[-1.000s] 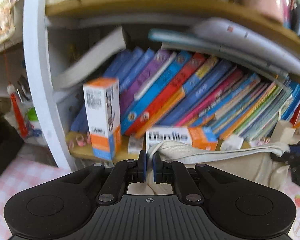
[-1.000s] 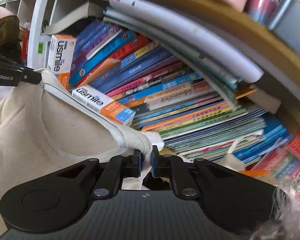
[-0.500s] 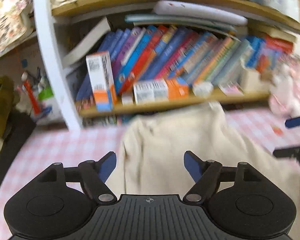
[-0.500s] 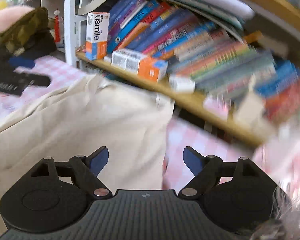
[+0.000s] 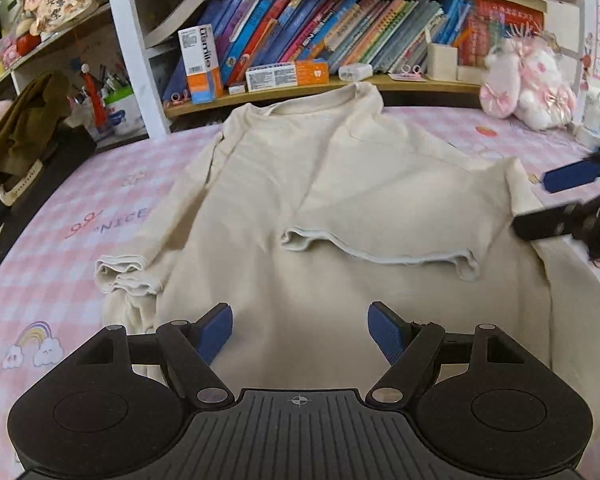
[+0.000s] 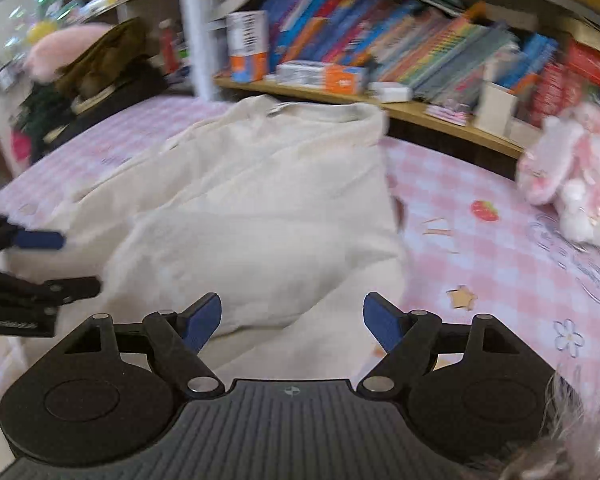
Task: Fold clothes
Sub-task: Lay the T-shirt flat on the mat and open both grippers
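Since a second ago both grippers have let go of the cream shirt [image 5: 340,184] and drawn back from the bookshelf [image 5: 340,90]. The shirt lies spread on the pink checked bench [image 5: 60,240], collar toward the shelf. The left gripper [image 5: 300,330] and right gripper [image 6: 292,320] hover over it, fingers spread wide and empty. The shelf holds leaning books [image 5: 340,36] and two orange-and-white boxes [image 5: 202,64].
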A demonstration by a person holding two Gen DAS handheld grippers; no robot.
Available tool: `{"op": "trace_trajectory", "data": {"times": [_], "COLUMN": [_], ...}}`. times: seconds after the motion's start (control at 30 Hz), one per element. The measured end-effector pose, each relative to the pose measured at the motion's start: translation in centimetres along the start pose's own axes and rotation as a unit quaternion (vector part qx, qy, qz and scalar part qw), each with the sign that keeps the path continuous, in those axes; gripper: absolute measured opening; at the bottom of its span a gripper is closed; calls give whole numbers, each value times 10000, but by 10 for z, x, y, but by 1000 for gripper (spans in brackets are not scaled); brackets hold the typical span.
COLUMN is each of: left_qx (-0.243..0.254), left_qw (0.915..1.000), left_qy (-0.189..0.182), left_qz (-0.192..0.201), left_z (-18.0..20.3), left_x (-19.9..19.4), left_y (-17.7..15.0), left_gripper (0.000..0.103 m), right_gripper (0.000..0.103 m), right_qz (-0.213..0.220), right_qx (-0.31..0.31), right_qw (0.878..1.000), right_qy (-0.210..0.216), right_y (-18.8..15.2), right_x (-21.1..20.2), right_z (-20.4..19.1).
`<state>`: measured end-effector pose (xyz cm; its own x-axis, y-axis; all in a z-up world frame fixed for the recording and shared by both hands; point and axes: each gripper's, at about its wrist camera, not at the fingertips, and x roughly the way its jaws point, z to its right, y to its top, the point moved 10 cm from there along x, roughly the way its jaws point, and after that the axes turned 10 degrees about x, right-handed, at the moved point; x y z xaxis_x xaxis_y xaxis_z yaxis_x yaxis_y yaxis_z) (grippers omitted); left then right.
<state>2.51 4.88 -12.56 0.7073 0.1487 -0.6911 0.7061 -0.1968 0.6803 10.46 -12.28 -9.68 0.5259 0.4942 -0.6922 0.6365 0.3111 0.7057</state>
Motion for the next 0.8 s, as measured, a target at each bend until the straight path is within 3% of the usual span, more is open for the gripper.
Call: {"op": "trace_trajectory", "data": {"times": [0.17,0.3,0.4,0.67,0.7,0.73,0.8], "left_qx": [-242,-222,-234,-131,-114,-97,-62], "left_qw": [9997,9992,9986,9976,9975,9974,9972], "left_qy": [-22,-59,-198,-503,-512,-522,-541], "left_qz": [-65,-315,-427,-459,-471,-482,-504], "left_z": [-8,-13,-16,-24,-25,-27,-30], "left_x": [2,13,17,19,20,20,22], "left_y": [-5,-15,-20,-23,-23,-23,-22], "left_gripper": [77,77,77,77,77,77,77], "right_gripper": [69,52,51,48,42,25,13], "right_qz": [-77,-151,-207,-277,-292,-311,-350], "right_qx": [-1138,-1852,-2380,-2194,-2103,-1973,-1712], "right_qw": [9934,9825,9710,9752,9771,9797,9845], "right_qy": [113,107,102,136,140,144,151], "right_y": [-6,-6,-6,16,19,21,25], "right_x": [18,42,60,96,99,101,105], "right_z": [-49,-80,-104,-119,-119,-117,-114]}}
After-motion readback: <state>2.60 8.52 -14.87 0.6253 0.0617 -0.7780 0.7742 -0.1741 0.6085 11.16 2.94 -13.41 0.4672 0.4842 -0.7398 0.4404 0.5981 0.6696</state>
